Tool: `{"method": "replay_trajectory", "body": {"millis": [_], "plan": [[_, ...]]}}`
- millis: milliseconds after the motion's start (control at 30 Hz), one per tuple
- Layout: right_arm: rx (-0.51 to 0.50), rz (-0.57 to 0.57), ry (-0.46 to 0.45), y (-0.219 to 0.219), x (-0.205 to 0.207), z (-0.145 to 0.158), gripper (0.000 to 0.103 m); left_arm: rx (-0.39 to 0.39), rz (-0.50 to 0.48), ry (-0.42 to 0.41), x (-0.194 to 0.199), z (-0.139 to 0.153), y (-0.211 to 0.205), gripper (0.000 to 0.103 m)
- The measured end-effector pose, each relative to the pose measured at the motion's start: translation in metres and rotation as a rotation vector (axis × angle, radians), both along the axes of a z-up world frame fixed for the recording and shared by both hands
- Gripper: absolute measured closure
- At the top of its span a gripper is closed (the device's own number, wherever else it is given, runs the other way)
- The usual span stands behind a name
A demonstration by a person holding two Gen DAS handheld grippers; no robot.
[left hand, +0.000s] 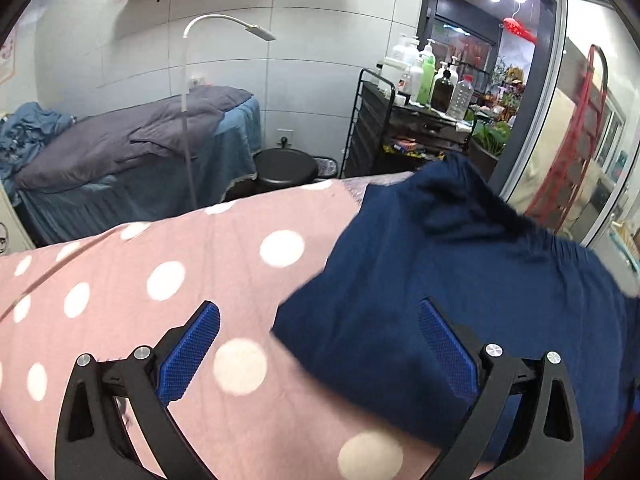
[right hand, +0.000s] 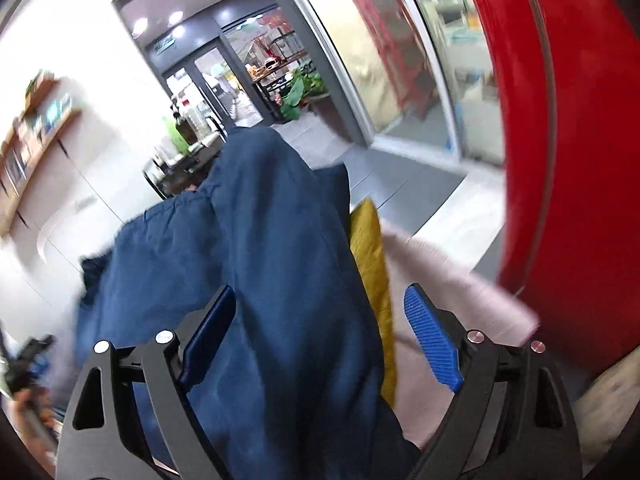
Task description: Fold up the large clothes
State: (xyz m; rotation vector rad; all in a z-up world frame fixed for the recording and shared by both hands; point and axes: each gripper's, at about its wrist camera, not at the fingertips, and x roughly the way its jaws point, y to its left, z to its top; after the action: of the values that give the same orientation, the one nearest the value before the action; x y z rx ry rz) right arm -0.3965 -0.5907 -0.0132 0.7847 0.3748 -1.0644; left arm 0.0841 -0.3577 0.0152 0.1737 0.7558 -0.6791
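A navy blue garment (left hand: pixel 460 280) lies bunched on a pink bedsheet with white dots (left hand: pixel 160 280), in the right half of the left wrist view. My left gripper (left hand: pixel 320 320) is open above the sheet, its right finger over the garment's near edge, holding nothing. In the right wrist view the same navy garment (right hand: pixel 260 260) rises in a heap between the jaws of my right gripper (right hand: pixel 320 304), which is open. The cloth drapes over the gap but the pads (right hand: pixel 432 340) stand wide apart.
A yellow cloth (right hand: pixel 372 264) and a pink cloth (right hand: pixel 448 288) lie right of the garment. A red object (right hand: pixel 568 160) fills the right side. A second bed with grey cover (left hand: pixel 132 140), a floor lamp (left hand: pixel 188 120), black stool (left hand: pixel 286 166) and bottle cart (left hand: pixel 408 128) stand beyond.
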Motion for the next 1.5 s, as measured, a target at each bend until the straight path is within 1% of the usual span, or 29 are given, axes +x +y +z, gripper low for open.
{"method": "replay_trajectory", "body": {"millis": [33, 67, 133, 267, 367, 433, 533, 633, 733, 900, 967, 1033, 1167, 1267, 1500], "plan": [[-0.029, 0.009, 0.054, 0.008, 0.006, 0.01, 0.01, 0.007, 0.011, -0.005, -0.007, -0.003, 0.006, 0.006], [-0.043, 0.015, 0.088, 0.012, 0.011, 0.014, 0.01, 0.013, 0.016, -0.007, -0.016, -0.005, 0.008, 0.006], [-0.068, 0.044, 0.164, 0.028, 0.028, 0.028, 0.01, 0.041, -0.006, -0.008, -0.033, -0.009, 0.008, 0.006], [-0.084, 0.116, 0.171, 0.049, 0.048, 0.041, 0.01, 0.143, -0.083, -0.048, -0.066, -0.013, -0.007, 0.006], [-0.072, 0.205, 0.187, 0.067, 0.073, 0.045, 0.01, 0.181, -0.145, -0.045, -0.083, -0.012, -0.016, 0.006], [-0.071, 0.274, 0.226, 0.079, 0.092, 0.044, 0.01, 0.197, -0.168, -0.035, -0.09, -0.009, -0.02, 0.006], [-0.098, 0.338, 0.302, 0.097, 0.114, 0.047, 0.01, 0.205, -0.191, -0.027, -0.1, -0.007, -0.022, 0.006], [-0.112, 0.379, 0.367, 0.108, 0.128, 0.045, 0.01, 0.241, -0.214, -0.031, -0.111, -0.008, -0.027, 0.006], [-0.121, 0.395, 0.404, 0.112, 0.136, 0.047, 0.01, 0.254, -0.251, -0.029, -0.122, -0.01, -0.031, 0.006], [-0.123, 0.407, 0.441, 0.119, 0.14, 0.049, 0.01, 0.279, -0.283, -0.033, -0.134, -0.012, -0.033, 0.006], [-0.117, 0.41, 0.448, 0.118, 0.141, 0.047, 0.01, 0.281, -0.299, -0.02, -0.136, -0.013, -0.033, 0.006], [-0.11, 0.41, 0.451, 0.118, 0.141, 0.045, 0.01, 0.28, -0.314, -0.017, -0.138, -0.013, -0.033, 0.006], [-0.095, 0.412, 0.455, 0.116, 0.141, 0.041, 0.01, 0.297, -0.33, -0.048, -0.146, -0.014, -0.034, 0.006], [-0.091, 0.412, 0.459, 0.117, 0.141, 0.039, 0.01, 0.288, -0.343, -0.04, -0.149, -0.013, -0.035, 0.006], [-0.098, 0.42, 0.463, 0.117, 0.141, 0.039, 0.01, 0.313, -0.351, -0.053, -0.153, -0.015, -0.038, 0.006]]}}
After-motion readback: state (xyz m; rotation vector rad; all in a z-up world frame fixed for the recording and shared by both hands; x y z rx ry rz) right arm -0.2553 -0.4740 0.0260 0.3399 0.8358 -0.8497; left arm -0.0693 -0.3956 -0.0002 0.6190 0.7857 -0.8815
